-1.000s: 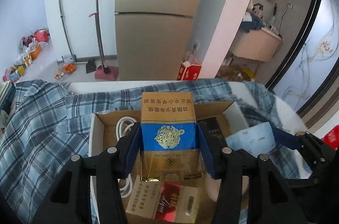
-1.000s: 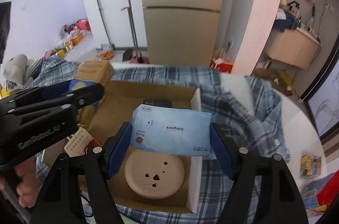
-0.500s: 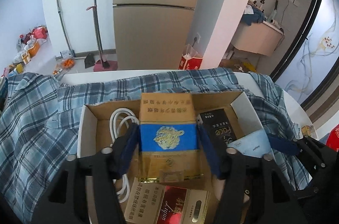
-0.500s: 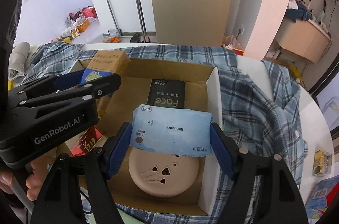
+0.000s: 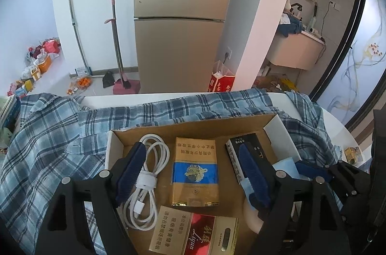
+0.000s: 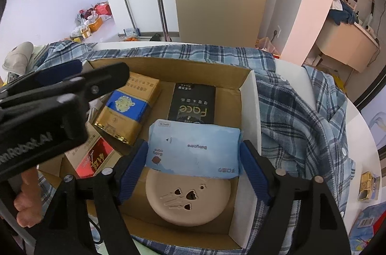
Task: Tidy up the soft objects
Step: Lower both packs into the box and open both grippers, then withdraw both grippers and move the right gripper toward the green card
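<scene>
An open cardboard box [image 6: 248, 95] sits on a blue plaid shirt [image 6: 301, 115] spread over a white surface [image 5: 135, 99]. The left hand-held gripper [image 5: 193, 173] hangs over the box with its jaws opening; the gold and blue carton [image 5: 195, 170] lies flat on the box floor between its blue pads [image 5: 131, 165], clear of both, so nothing is gripped. Just left of that carton lies a coiled white cable [image 5: 147, 180], partly under the left pad, and to its right a black box marked "Face" [image 6: 191, 103] lies along the far wall side. Nearer the camera a gold and red carton [image 5: 193, 233] lies crosswise at the box's near end. The right hand-held gripper [image 6: 193, 153] points down into the right part of the box, jaws opening, with the pale blue Babycare tissue pack [image 6: 193, 151] between its pads [image 6: 254, 169]; the pack spans nearly the whole gap, and whether the pads press on it cannot be told. The pack's near edge lies over a round beige disc with small cut-outs [image 6: 188, 199] that rests on the box floor. A person's hand [image 6: 26, 202] shows at the lower left of the right wrist view, holding the left tool's black body. A small yellow packet [image 6: 368, 186] lies on the surface to the right, well apart from the box
</scene>
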Action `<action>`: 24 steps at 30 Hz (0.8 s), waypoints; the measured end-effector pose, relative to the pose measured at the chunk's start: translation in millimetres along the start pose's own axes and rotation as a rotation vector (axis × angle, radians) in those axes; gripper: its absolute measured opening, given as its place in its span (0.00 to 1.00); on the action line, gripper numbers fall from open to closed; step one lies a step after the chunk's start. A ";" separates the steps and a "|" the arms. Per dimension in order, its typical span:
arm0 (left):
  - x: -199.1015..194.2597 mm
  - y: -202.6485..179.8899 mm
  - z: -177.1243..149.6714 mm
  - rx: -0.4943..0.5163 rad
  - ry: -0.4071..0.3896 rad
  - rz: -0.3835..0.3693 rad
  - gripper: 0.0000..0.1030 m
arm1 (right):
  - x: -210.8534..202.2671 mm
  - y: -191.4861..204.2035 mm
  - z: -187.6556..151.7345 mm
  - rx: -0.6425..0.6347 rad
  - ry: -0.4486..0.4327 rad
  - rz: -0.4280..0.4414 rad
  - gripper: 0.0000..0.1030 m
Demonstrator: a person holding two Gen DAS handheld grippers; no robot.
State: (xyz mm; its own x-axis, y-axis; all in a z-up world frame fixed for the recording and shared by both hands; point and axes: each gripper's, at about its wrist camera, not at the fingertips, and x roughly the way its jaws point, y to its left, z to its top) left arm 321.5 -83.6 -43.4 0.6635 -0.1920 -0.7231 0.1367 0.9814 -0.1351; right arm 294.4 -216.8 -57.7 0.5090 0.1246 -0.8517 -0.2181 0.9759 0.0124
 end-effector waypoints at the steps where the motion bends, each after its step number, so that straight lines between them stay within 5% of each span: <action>1: -2.4 0.3 0.5 0.001 -0.011 0.018 0.79 | -0.8 -1.5 -0.1 0.005 0.000 0.006 0.77; 12: -60.0 -4.4 13.7 0.026 -0.145 0.029 0.79 | -31.6 -11.1 7.9 0.058 -0.082 0.009 0.84; 24: -169.8 -16.3 13.7 0.064 -0.341 0.074 0.79 | -107.7 7.4 -5.9 0.009 -0.229 -0.047 0.89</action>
State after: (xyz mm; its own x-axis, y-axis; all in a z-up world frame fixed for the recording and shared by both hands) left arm 216.7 -67.1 90.8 0.8795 -0.1226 -0.4598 0.1174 0.9923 -0.0399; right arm 233.1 -224.1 30.9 0.6943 0.1155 -0.7104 -0.1831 0.9829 -0.0192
